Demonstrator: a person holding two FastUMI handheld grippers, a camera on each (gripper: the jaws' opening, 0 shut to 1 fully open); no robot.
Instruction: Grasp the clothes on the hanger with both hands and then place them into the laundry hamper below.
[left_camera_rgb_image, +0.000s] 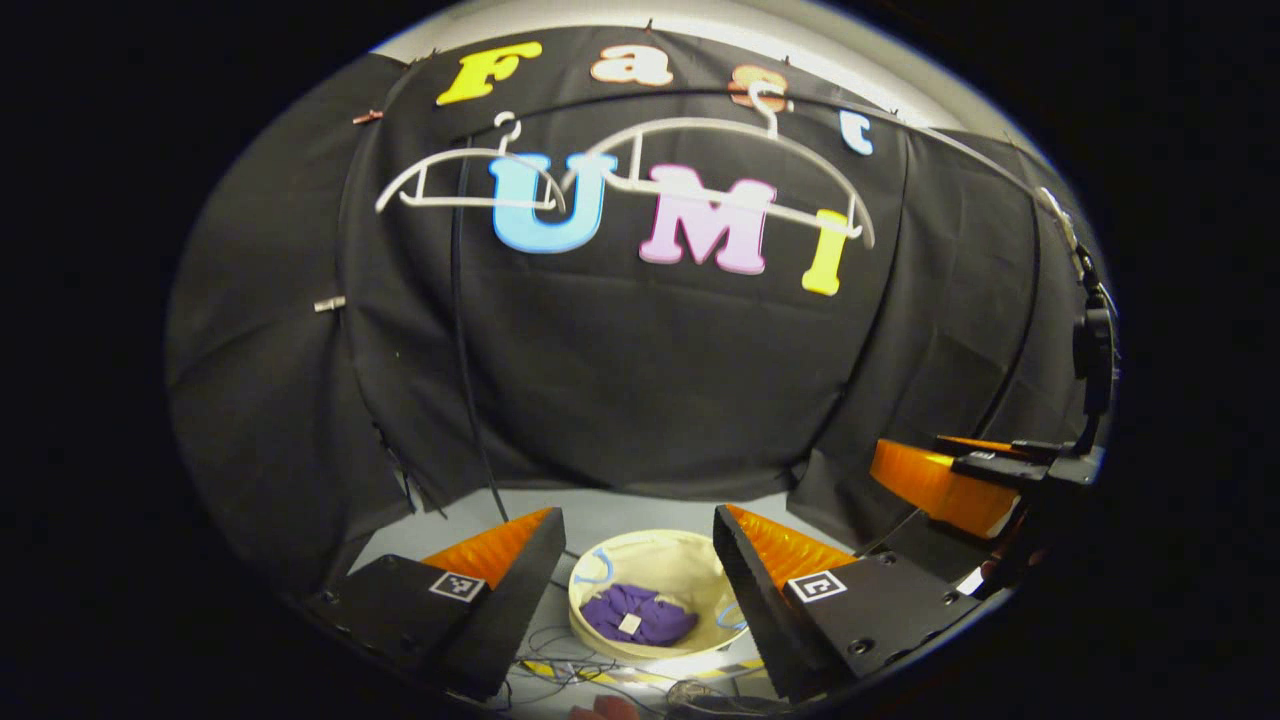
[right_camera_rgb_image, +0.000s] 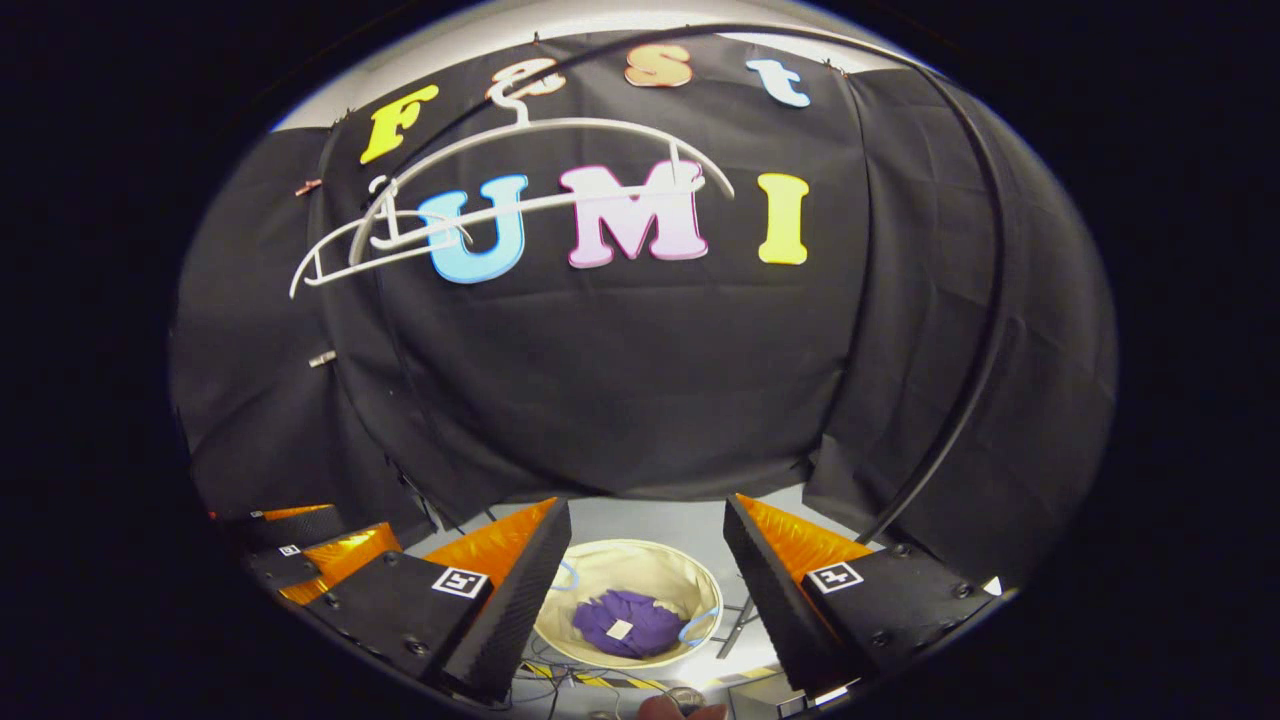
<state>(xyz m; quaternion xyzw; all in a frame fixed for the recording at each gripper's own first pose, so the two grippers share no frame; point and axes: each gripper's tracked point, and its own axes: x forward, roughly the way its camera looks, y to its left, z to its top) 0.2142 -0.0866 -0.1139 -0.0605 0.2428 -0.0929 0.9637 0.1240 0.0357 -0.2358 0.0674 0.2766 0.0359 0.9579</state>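
in the left gripper view the left gripper (left_camera_rgb_image: 637, 535) sits nearest, low in the picture, its two fingers spread wide apart with nothing between them. through the gap, down on the floor, stands the laundry hamper (left_camera_rgb_image: 700, 553), a round cream basket with pale blue handles. the purple clothes (left_camera_rgb_image: 640, 612) lie crumpled in the bottom of it, a small white tag facing up (so the garment is off the hanger and inside the hamper). loose cables (left_camera_rgb_image: 560, 660) trail on the floor just in front of the hamper's near rim.

at the right edge of that view the right gripper (left_camera_rgb_image: 985, 470) shows farther off, seen from the side.

in the right gripper view the right gripper (right_camera_rgb_image: 648, 530) is likewise at the bottom, jaws wide open and holding nothing. the hamper (right_camera_rgb_image: 640, 560) shows between its fingers, with the clothes (right_camera_rgb_image: 625, 622) heaped in the middle of the basket. at the lower left edge the left gripper (right_camera_rgb_image: 300, 560) appears farther off.

up on the black cloth wall hang two white hangers, both bare: in the left gripper view a smaller hanger (left_camera_rgb_image: 470, 180) to the left and a larger hanger (left_camera_rgb_image: 720, 165) beside it, overlapping at their ends. a black cable (right_camera_rgb_image: 985, 330) curves down the right side of the right gripper view.
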